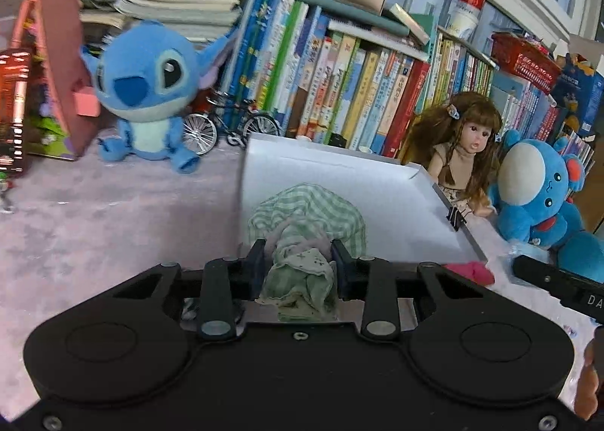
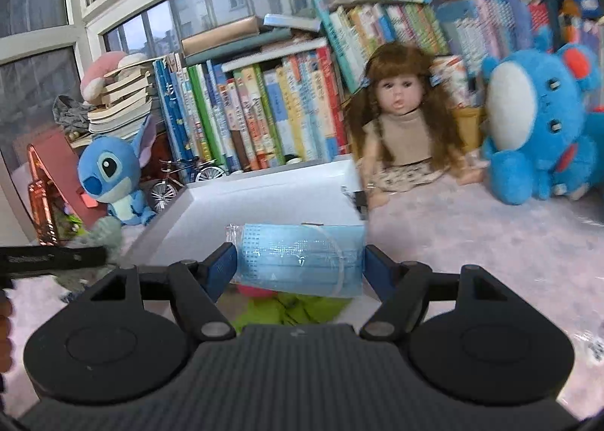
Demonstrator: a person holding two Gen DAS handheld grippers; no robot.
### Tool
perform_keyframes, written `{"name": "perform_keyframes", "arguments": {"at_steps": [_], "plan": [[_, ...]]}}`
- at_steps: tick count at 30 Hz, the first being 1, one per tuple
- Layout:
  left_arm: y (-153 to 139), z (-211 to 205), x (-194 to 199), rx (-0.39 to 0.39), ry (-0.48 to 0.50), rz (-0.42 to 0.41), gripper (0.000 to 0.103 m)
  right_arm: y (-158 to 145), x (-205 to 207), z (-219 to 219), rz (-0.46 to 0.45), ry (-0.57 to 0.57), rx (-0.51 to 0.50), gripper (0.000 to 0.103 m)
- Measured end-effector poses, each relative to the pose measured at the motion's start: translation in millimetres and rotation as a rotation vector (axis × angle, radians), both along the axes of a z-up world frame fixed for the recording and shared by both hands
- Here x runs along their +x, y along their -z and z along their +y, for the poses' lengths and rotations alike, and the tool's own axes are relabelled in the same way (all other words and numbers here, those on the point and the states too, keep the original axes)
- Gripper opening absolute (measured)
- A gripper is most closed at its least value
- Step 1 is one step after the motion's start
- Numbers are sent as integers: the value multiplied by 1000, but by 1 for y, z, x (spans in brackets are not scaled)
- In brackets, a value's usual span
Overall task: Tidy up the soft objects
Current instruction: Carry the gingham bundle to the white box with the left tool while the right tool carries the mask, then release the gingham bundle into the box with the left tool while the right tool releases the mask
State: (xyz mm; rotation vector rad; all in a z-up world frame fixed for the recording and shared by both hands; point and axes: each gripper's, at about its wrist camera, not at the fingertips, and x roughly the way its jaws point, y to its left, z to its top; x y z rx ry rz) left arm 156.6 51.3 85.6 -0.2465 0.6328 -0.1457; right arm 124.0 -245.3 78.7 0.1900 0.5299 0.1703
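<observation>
My left gripper (image 1: pixel 298 255) is shut on a green checked cloth bundle (image 1: pixel 305 227), held at the near edge of the white shallow box (image 1: pixel 339 170). My right gripper (image 2: pixel 298 261) is shut on a blue face mask in clear wrap (image 2: pixel 298 257), held just in front of the same white box (image 2: pixel 264 200). A pink soft item (image 1: pixel 472 270) lies by the box's right corner. Below the mask lie a lime green cloth (image 2: pixel 294 308) and a pink item (image 2: pixel 256 291). The left gripper's body (image 2: pixel 53 259) shows at the left of the right wrist view.
A blue Stitch plush (image 1: pixel 147 91), a long-haired doll (image 1: pixel 464 151) and a blue round plush (image 1: pixel 540 189) sit along a row of books (image 1: pixel 339 83). A toy bicycle (image 1: pixel 230 125) stands behind the box. A black binder clip (image 1: pixel 456 217) grips the box's right rim.
</observation>
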Motion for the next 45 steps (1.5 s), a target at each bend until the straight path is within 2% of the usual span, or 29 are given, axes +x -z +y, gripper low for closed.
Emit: {"name": "perform_keyframes", "arguments": {"at_steps": [5,11,17,24,36,43,45], "plan": [[2,-14,45,-10,18,54,33,0,48,4,83,-53,28,74],[15,-31,89,9,12,114,33,15,95,9,189,-53,53,75],[26,-42,110,34,26,112,34,28,113,23,212,-66,-5,75],[42,-47,122,57,11,135,34,36,125,31,234,-76,-9,75],[49,-53,123,92,20,131,36,55,132,32,275,-59,-4,75],[52,-57,122,107,24,127,39,55,131,31,271,-61,-6,76],[53,-56,121,108,26,126,44,56,131,32,270,-61,-7,77]]}}
